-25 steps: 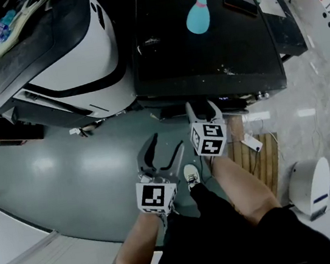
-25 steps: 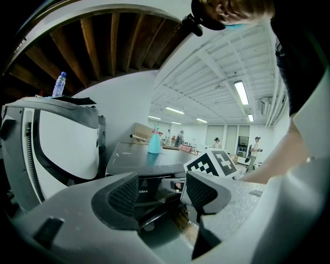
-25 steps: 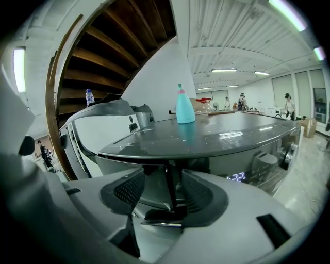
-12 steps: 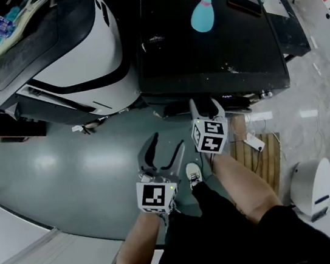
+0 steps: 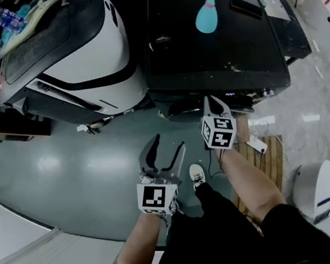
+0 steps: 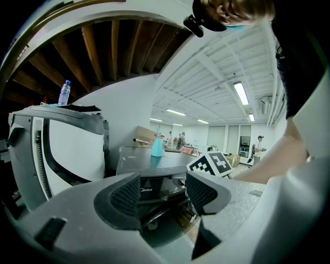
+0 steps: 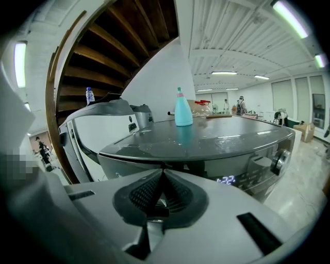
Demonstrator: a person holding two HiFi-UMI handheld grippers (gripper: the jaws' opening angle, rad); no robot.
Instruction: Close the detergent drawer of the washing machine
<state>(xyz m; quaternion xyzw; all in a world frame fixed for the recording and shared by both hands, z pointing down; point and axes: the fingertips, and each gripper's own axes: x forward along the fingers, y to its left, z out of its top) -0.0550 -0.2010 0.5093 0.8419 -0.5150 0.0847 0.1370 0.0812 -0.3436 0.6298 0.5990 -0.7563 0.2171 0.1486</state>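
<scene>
The dark grey washing machine (image 5: 214, 47) stands ahead with a teal bottle (image 5: 206, 17) on its top. A dark part, which looks like the detergent drawer (image 5: 181, 108), juts from the upper left of its front. My right gripper (image 5: 214, 100) is shut at the washer's front edge, just right of that part. In the right gripper view its pads (image 7: 149, 193) meet with nothing seen between them, and the lit display (image 7: 227, 180) is close behind. My left gripper (image 5: 168, 143) hangs open and empty over the floor, short of the washer (image 6: 154, 165).
A large white and black machine (image 5: 79, 49) stands left of the washer, with a water bottle (image 5: 7, 19) on it. A flat dark object (image 5: 249, 6) lies on the washer top. A wooden pallet (image 5: 261, 157) and a white appliance (image 5: 315, 189) are at the right.
My right gripper's jaws have gone from open to shut, and it has edged right along the washer's front. The left gripper stays open and has hardly shifted in the picture.
</scene>
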